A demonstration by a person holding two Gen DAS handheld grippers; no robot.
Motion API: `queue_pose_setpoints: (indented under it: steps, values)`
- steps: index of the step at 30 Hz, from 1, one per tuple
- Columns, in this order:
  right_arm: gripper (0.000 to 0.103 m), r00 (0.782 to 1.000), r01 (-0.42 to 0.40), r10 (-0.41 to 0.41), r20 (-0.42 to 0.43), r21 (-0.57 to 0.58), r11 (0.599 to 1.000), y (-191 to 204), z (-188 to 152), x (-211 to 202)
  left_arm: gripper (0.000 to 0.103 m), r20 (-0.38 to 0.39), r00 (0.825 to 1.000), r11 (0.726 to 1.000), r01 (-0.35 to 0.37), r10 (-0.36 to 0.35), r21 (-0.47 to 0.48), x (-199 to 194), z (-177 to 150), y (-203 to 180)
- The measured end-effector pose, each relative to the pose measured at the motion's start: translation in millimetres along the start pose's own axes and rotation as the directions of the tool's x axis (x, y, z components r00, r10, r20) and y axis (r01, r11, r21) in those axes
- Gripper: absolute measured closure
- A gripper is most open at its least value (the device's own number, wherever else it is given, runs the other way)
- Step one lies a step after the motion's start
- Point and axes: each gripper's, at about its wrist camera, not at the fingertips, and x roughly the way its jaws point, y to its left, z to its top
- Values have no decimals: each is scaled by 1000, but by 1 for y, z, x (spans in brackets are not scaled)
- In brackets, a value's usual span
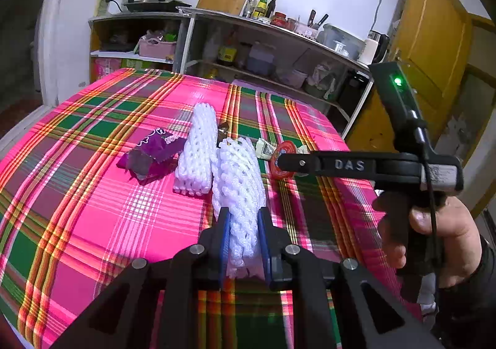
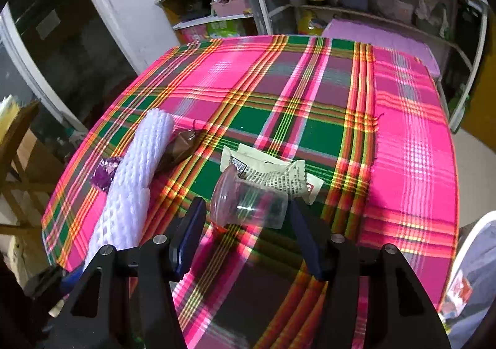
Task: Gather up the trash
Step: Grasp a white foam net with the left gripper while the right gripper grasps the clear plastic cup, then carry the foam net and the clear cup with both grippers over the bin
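The left gripper [image 1: 243, 218] sits at the bottom middle of its view, tilted down at the table, and its blue pads squeeze a white foam fruit net [image 1: 238, 187] tight. A second foam net [image 1: 198, 150] lies just to the left of it on the pink plaid tablecloth [image 1: 93, 194], with a purple wrapper [image 1: 155, 150] further left. On the right side of that view a hand [image 1: 434, 240] wraps around the black handle of the other tool, which reaches in sideways. In the right wrist view the right gripper [image 2: 248, 218] points steeply down, low in the frame. Its jaws stand apart on both sides of a clear plastic cup [image 2: 248, 200] lying on its side, not pressing it. A white wrapper [image 2: 272, 172] lies just behind the cup.
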Motion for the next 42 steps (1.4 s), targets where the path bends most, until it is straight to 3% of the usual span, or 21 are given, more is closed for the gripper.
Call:
queue_pose_setpoints:
  steps: [1,9,18,42]
  values:
    - [57,1000,-2,2,6,5,1000,-1,-1,-1,85,-1,1000,1000,2,-2,0,1,0,0]
    - [57,999,-3,3,35,-16,1000,-1,-8,-14,85,-8,1000,1000,1,-1,7,4,0,-3]
    - [57,994,8,-8,106,0,1000,-9,-35,-58,85,-1,1000,999,2,-2,34,-4,-1,-18]
    - [57,957,71,-95,275,94,993,-50,-111,-169,85,15,996,983,81,-85,168,-38,-10,-114]
